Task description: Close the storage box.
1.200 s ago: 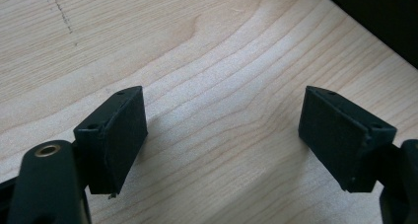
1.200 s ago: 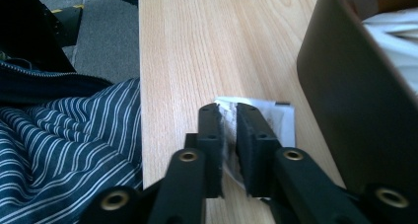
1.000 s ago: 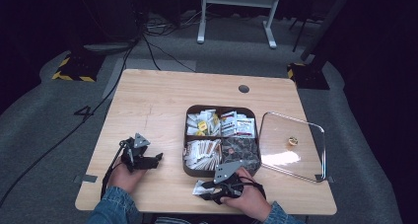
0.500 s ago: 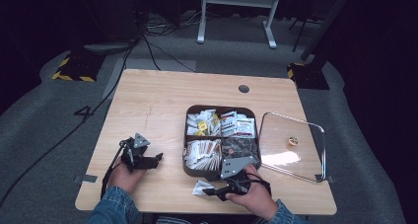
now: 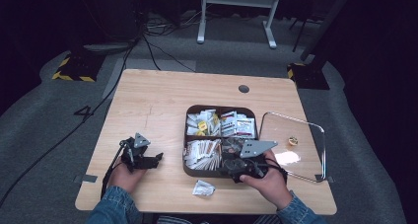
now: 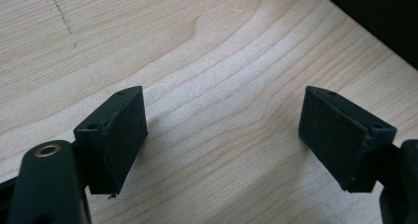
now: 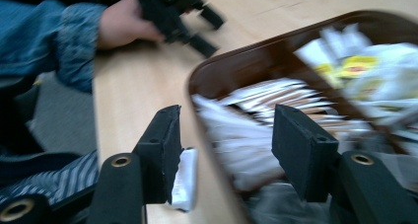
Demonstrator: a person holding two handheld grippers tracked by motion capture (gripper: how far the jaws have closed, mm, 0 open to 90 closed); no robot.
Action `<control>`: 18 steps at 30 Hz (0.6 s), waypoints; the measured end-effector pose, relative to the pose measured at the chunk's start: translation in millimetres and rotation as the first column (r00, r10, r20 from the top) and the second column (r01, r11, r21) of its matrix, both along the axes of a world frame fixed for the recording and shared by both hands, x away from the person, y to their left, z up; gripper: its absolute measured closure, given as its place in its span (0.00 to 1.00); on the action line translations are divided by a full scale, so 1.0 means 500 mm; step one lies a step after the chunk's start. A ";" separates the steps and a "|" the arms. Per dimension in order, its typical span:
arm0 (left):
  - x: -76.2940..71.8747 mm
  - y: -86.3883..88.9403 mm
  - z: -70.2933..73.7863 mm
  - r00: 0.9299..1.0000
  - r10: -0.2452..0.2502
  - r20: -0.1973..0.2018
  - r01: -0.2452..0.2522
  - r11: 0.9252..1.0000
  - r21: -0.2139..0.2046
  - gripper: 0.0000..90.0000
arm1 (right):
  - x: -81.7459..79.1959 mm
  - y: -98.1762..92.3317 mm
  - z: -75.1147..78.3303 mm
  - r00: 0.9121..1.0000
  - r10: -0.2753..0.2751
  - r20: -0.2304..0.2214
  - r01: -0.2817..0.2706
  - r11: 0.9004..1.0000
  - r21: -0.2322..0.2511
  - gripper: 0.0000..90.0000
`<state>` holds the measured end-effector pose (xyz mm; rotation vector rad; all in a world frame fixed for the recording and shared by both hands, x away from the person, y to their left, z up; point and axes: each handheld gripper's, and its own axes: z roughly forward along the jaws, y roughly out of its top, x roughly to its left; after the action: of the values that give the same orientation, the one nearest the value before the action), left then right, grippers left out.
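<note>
A brown compartment tray [image 5: 221,106] holds several paper sachets and tea-bag packets. One white sachet [image 5: 203,187] lies loose on the table in front of the tray's near left corner; in the right gripper view the sachet [image 7: 185,180] sits low beside the left jaw. My right gripper [image 5: 227,166] hovers over the tray's near edge. Its jaws have just been opening, and the right gripper [image 7: 226,135] is open with nothing between its pads. My left gripper [image 5: 155,158] rests near the table's front left. The left gripper [image 6: 222,130] is open over bare wood.
A clear glass lid [image 5: 296,135] with a small gold knob [image 5: 293,141] lies flat on the table to the right of the tray. A cable hole [image 5: 243,89] is at the far side. Cables and a metal stand are on the floor beyond the table.
The right gripper has lifted off the loose white sachet and moved up and right, over the tray's near edge, with its jaws wider apart. The sachet stays on the table. The left gripper has not moved.
</note>
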<state>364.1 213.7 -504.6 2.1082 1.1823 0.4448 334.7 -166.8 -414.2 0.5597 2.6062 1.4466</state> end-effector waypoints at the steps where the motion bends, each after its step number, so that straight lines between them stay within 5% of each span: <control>1: 0.000 0.000 0.000 1.000 0.000 0.000 0.000 1.000 0.000 0.21 | 0.004 -0.007 0.004 1.000 -0.013 0.006 0.013 1.000 0.003 0.50; 9: -0.002 0.000 0.000 1.000 0.000 -0.002 0.000 1.000 0.000 0.21 | 0.049 -0.067 0.030 0.991 -0.130 0.026 0.129 0.991 0.021 0.50; 18: -0.003 0.001 0.000 1.000 -0.004 0.001 0.004 1.000 0.003 0.21 | 0.101 -0.145 0.030 0.962 -0.272 0.035 0.272 0.962 0.011 0.54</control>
<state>362.8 214.0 -504.5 2.1125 1.1778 0.4457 385.4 -239.2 -399.1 0.8460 2.3823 1.3634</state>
